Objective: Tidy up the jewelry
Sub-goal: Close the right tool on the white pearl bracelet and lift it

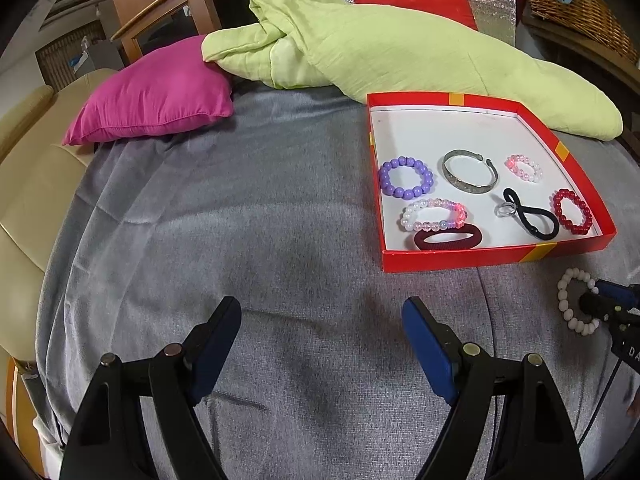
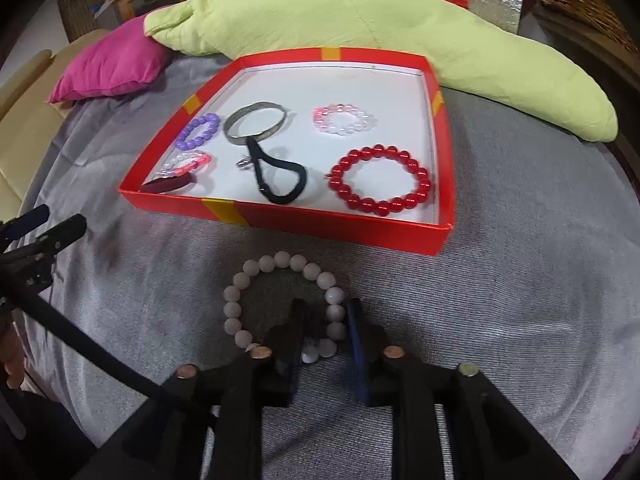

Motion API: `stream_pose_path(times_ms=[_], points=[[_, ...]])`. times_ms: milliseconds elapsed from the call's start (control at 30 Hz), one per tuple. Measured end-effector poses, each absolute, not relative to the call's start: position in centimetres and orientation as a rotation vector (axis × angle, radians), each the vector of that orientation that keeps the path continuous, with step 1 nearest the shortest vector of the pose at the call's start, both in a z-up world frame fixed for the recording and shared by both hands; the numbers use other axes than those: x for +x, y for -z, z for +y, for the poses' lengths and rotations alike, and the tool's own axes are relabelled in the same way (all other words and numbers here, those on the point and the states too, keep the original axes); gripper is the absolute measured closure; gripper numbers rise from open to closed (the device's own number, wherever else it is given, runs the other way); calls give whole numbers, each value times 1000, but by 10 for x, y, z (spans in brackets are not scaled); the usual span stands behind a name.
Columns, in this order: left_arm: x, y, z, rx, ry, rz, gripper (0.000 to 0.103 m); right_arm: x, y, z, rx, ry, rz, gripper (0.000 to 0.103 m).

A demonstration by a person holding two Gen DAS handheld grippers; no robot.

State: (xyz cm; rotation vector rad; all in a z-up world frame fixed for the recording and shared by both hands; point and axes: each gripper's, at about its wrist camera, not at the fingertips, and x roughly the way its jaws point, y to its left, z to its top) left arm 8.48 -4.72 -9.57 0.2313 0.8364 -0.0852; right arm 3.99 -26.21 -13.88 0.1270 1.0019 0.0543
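A red box with a white floor lies on the grey bedspread. It holds a purple bead bracelet, a silver bangle, a pink-white bead bracelet, a red bead bracelet, a black hair tie, a dark red hair tie and a pink-clear bracelet. A white bead bracelet lies on the cloth in front of the box. My right gripper is narrowly closed around the bracelet's near right side. My left gripper is open and empty over bare cloth.
A magenta pillow and a light green blanket lie at the far side of the bed. A red lid lies behind the blanket. A beige sofa is at the left and a wicker basket at the far right.
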Motion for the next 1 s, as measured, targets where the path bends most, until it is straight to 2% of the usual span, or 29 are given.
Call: stream_pose_path(times_ms=[33, 67, 167, 267, 433, 1000], points=[[85, 96, -47, 230, 86, 837, 20, 39, 139, -261, 136, -69, 1001, 52], [85, 96, -47, 229, 86, 837, 20, 40, 139, -257, 129, -81, 1005, 49], [84, 95, -47, 229, 88, 835, 20, 38, 140, -247, 68, -57, 997, 48], [84, 95, -46, 230, 90, 835, 20, 38, 140, -248, 93, -47, 995, 53], [84, 94, -44, 224, 89, 832, 20, 38, 139, -262, 163, -25, 998, 77], [81, 98, -53, 257, 102, 835, 20, 39, 141, -250, 65, -20, 1002, 76]])
